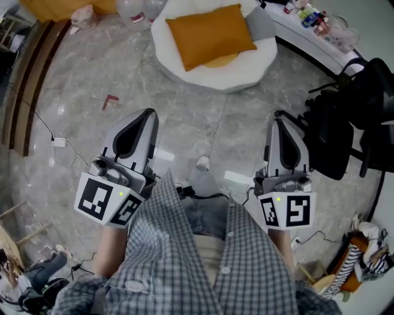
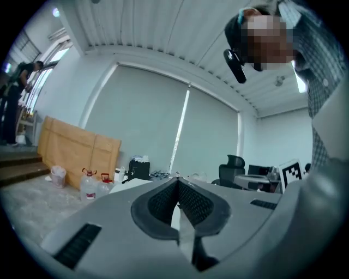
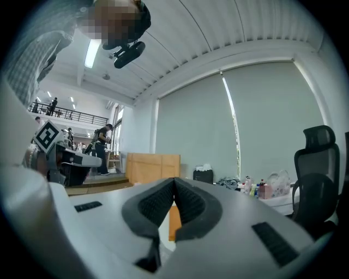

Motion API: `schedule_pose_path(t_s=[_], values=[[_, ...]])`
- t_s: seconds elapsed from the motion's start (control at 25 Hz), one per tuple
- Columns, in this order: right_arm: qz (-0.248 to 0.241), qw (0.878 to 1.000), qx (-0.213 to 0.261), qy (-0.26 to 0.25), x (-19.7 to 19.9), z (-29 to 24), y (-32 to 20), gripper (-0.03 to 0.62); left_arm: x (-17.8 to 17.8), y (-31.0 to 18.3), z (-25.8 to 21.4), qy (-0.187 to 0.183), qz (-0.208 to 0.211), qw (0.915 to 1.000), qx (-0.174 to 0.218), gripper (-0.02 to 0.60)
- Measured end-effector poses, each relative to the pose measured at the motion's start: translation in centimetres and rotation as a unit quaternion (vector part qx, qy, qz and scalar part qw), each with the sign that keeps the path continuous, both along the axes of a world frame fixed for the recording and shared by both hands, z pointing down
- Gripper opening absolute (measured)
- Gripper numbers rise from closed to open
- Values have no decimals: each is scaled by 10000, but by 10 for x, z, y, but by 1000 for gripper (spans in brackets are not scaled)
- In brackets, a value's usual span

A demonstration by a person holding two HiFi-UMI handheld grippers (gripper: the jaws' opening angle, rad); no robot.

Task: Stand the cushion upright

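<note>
An orange cushion lies flat and tilted on a white round seat at the top of the head view. Both grippers are held level over the marble floor, well short of the seat. My left gripper is shut with nothing between its jaws, and its tips meet in the left gripper view. My right gripper is shut and empty too. In the right gripper view a sliver of the orange cushion shows through the gap below the closed tips.
A black office chair stands close on the right. A white desk with small bottles curves along the top right. Water jugs sit at the top left. A cable with a white adapter and a red scrap lie on the floor.
</note>
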State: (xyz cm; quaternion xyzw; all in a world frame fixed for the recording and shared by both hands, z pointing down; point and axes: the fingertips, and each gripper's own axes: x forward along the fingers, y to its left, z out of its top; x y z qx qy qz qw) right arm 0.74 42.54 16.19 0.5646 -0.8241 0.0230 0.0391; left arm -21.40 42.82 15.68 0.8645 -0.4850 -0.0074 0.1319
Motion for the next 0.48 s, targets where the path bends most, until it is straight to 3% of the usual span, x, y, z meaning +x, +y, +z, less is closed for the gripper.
schedule_pose_path(t_s=[0.16,0.48], values=[[-105,9996,2,-252,13,-1,-24,6,-10,-22,-9,660,-534,9963,-93,5],[-45,9999,44,-155,40,-3,-42,6,2,-47,-21,580,-673,9960,54,5]])
